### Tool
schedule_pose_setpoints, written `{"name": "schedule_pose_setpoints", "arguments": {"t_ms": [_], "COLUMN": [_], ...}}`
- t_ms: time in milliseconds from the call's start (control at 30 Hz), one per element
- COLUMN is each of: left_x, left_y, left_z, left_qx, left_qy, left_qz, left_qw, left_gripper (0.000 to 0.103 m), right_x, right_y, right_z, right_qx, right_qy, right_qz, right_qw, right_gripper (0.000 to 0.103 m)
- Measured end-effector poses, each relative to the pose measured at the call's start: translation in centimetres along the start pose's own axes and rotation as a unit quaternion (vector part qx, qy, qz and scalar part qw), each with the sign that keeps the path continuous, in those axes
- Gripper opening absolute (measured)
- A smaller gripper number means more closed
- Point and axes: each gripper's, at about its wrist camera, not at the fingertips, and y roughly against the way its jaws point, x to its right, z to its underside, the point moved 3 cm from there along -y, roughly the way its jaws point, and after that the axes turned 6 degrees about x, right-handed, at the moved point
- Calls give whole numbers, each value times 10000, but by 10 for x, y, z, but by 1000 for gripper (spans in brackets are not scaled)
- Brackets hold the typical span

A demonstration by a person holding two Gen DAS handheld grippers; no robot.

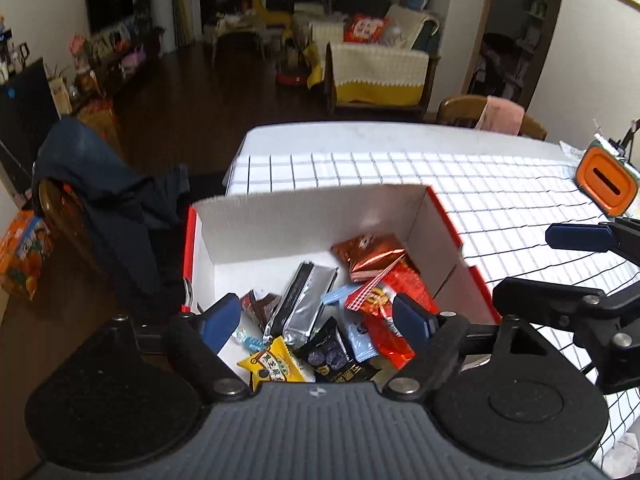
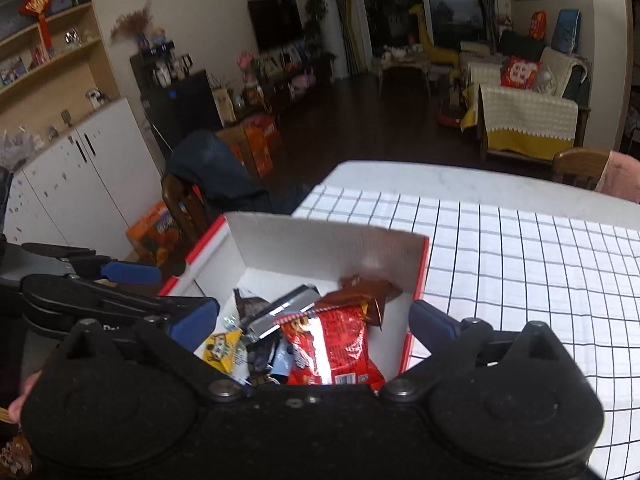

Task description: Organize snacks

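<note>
One red-and-white cardboard box (image 1: 320,216) sits at the corner of a table under a checked cloth (image 1: 500,184), holding roughly ten wrapped snacks: a silver bar (image 1: 300,304), a yellow packet (image 1: 272,366), a copper foil pouch (image 1: 368,254), one large red bag (image 2: 340,344). The lowest packets are cut off behind the gripper bodies. Both the left gripper (image 1: 320,320) and right gripper (image 2: 316,320) hover spread and empty over the heap.

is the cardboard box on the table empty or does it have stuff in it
Partly filled. The open white cardboard box with red outside holds a pile of snack packets, among them a large red bag and a silver foil pack.
</note>
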Motion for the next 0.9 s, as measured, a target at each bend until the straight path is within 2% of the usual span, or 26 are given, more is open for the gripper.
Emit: {"name": "schedule_pose_setpoints", "arguments": {"t_ms": [200, 333, 633, 900], "left_x": [1, 2, 7, 5], "left_y": [17, 27, 41, 44], "left_z": [-3, -4, -5, 2], "left_qx": [181, 335, 515, 388], "left_qy": [83, 140, 146, 223], "left_qz": [131, 182, 136, 63], "left_qw": [9997, 9992, 9985, 9990], "left_gripper": [88, 103, 103, 103], "right_x": [-4, -5, -9, -12], "right_y": [23, 33, 48, 57], "right_z": [0, 2, 11, 15], "right_qx": [310, 450, 732, 1032], "right_qy": [-71, -171, -423, -447], "right_qz": [18, 42, 103, 278], "right_qw": [9995, 9988, 9964, 9933], "right_gripper": [103, 103, 103, 103]}}
